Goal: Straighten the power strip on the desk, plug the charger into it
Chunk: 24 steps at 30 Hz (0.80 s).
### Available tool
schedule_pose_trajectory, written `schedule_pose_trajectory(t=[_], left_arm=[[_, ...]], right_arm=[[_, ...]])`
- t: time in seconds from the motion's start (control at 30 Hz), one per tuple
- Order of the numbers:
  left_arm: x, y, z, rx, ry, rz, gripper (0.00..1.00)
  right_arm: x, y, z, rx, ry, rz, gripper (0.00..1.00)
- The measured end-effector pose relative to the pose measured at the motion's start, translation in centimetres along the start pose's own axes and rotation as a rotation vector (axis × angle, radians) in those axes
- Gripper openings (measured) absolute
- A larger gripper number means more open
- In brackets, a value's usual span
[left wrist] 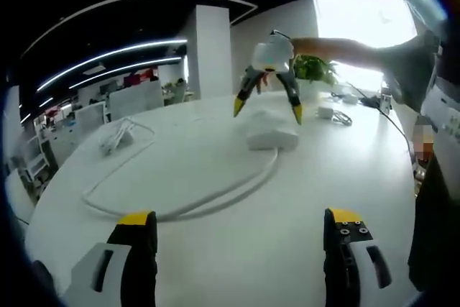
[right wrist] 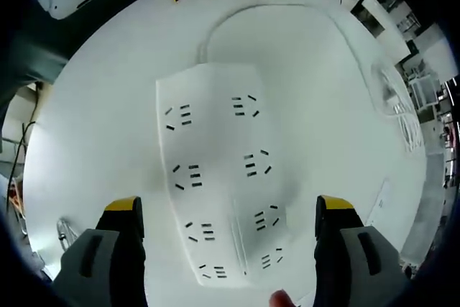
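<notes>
Nearest, in the left gripper view, the left gripper [left wrist: 241,239] hovers with jaws apart and empty over the bare near edge of the white tabletop [left wrist: 215,264]. Beyond it a white cable [left wrist: 208,195] loops across the surface to the power strip [left wrist: 272,134] at mid-table. Above the strip hangs the right gripper [left wrist: 267,109], jaws spread and empty. Farther off, a white charger [left wrist: 325,113] and a green plant [left wrist: 314,70] stand near the far edge.
</notes>
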State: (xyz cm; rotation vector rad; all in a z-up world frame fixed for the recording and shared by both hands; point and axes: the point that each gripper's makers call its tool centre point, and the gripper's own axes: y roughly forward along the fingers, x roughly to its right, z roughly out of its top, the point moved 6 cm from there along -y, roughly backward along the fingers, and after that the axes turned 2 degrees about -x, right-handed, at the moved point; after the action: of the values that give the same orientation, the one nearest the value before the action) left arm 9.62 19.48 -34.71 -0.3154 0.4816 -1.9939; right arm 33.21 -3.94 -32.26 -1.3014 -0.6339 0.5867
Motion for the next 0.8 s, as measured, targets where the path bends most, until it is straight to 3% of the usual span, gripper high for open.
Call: schedule_pose_trajectory(t=[0.27, 0.47, 0.8], left_arm=[[-0.23, -0.05, -0.1, 0.0, -0.006, 0.005, 0.99], [-0.28, -0.03, -0.03, 0.005, -0.007, 0.005, 0.99], [-0.37, -0.08, -0.08, 0.002, -0.006, 0.005, 0.99]], right_arm=[[0.18, 0.46, 0.09, 0.012, 0.005, 0.024, 0.99], [0.49, 0.47, 0.07, 0.009, 0.0, 0.015, 0.8], [0.51, 0.51, 0.41, 0.027, 0.048, 0.035, 0.7]])
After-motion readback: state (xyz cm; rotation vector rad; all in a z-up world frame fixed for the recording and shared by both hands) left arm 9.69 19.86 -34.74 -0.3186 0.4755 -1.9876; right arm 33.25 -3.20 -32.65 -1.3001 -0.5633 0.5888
